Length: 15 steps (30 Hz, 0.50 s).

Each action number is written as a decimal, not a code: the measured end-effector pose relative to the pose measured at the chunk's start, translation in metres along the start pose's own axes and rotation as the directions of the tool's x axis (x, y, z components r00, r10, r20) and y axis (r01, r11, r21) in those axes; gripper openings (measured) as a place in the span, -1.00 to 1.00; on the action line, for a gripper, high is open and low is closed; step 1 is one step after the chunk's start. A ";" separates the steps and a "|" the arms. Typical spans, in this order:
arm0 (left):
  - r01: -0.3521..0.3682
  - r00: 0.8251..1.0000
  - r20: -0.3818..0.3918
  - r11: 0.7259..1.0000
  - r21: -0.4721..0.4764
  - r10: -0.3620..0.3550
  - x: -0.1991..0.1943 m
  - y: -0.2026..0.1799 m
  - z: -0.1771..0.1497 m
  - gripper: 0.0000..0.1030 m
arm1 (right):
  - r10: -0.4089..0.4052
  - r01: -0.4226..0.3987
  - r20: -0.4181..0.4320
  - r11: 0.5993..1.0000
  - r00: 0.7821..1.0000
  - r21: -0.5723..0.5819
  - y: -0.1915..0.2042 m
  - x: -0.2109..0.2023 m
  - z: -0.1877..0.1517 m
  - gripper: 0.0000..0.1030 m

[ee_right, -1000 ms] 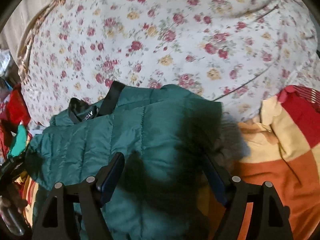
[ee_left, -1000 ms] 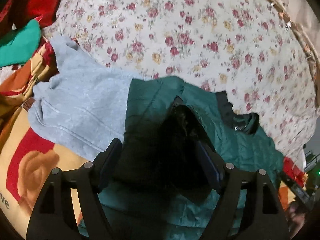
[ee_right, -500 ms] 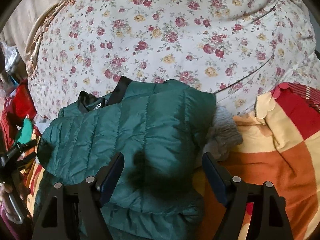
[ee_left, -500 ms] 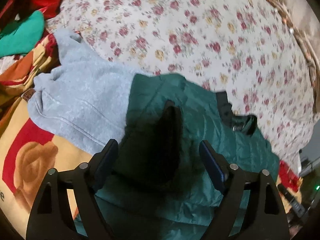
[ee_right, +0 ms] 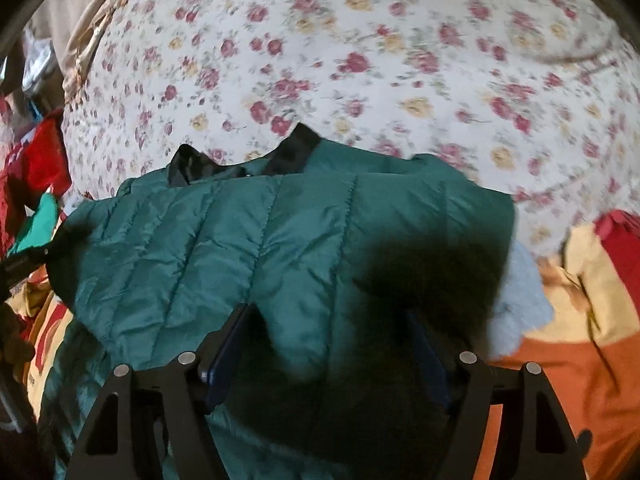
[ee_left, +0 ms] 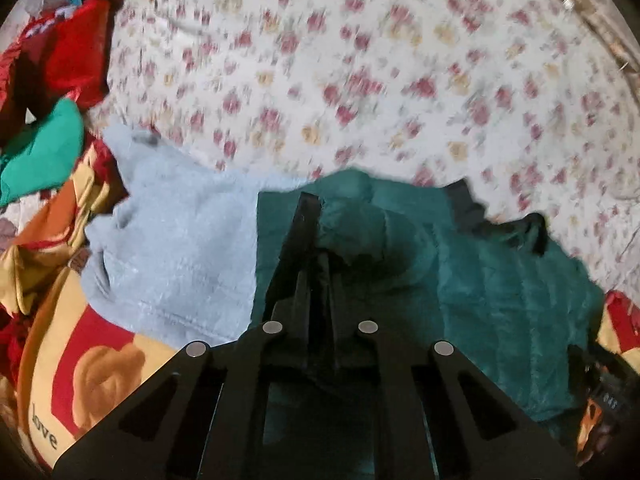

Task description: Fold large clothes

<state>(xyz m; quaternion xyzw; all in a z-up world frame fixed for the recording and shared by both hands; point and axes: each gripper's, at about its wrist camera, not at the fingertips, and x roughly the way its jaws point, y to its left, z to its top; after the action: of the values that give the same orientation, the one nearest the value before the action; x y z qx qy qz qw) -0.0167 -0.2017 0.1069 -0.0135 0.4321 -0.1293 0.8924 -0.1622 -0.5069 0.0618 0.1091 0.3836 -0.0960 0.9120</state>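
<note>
- Floral bedspread (ee_left: pixel 360 80) filled the upper half of both frames, white with red and yellow blooms, blurred in the left wrist view.
- Patterned blanket (ee_right: pixel 568 360) in orange, cream and red lay at the lower right of the right wrist view and at the lower left of the left wrist view, where the word "love" showed on it.
- Green quilted jacket (ee_right: pixel 260 248) sprawled across the centre of both frames, its black collar (ee_right: pixel 296 152) toward the top, resting on the bedspread's near edge and over the blanket.
- Grey sweater (ee_left: pixel 172 256) lay at centre left of the left wrist view, touching the jacket's left edge; a small part peeked out at the jacket's right edge in the right wrist view.
- Red cloth (ee_left: pixel 76 56) sat in the upper left of the left wrist view, a bright green cloth (ee_left: pixel 44 148) just below it.
- Left gripper (ee_left: pixel 316 240) stood at bottom centre, fingers drawn together and pinching a dark fold of the jacket that rose between them.
- Right gripper (ee_right: pixel 324 352) stood at bottom centre of its frame, jaws spread wide over the jacket, gripping nothing; whether the tips touched the fabric could not be told.
</note>
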 end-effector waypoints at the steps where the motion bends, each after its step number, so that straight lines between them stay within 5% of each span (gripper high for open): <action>1: -0.008 0.999 -0.031 1.000 0.004 0.008 0.008 0.002 -0.004 -0.88 | -0.014 0.014 -0.007 1.000 1.000 -0.005 0.002 0.007 0.001 0.44; 6: 0.012 0.998 -0.058 1.000 -0.013 -0.013 0.016 0.012 -0.015 -0.86 | -0.018 0.018 -0.010 1.000 1.000 -0.007 0.002 0.005 -0.001 0.45; 7: 0.019 0.997 -0.068 0.999 -0.026 -0.020 0.015 0.013 -0.012 -0.72 | -0.015 0.015 -0.010 1.000 1.000 -0.005 0.001 -0.001 -0.002 0.45; 10: 0.048 0.996 -0.075 0.998 -0.045 -0.051 0.005 0.016 -0.010 0.18 | -0.010 0.010 0.041 1.000 0.999 -0.009 -0.003 -0.031 -0.004 0.45; 15: 0.051 0.998 0.041 0.999 -0.015 -0.050 -0.028 0.006 -0.014 0.26 | 0.024 -0.023 0.090 1.000 0.996 -0.015 0.001 -0.049 0.004 0.45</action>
<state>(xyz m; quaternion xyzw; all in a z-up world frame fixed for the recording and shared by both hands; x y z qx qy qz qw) -0.0430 -0.1882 0.1189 -0.0340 0.4145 -0.1481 0.8973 -0.1930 -0.5023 0.0994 0.1025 0.3414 -0.0874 0.9302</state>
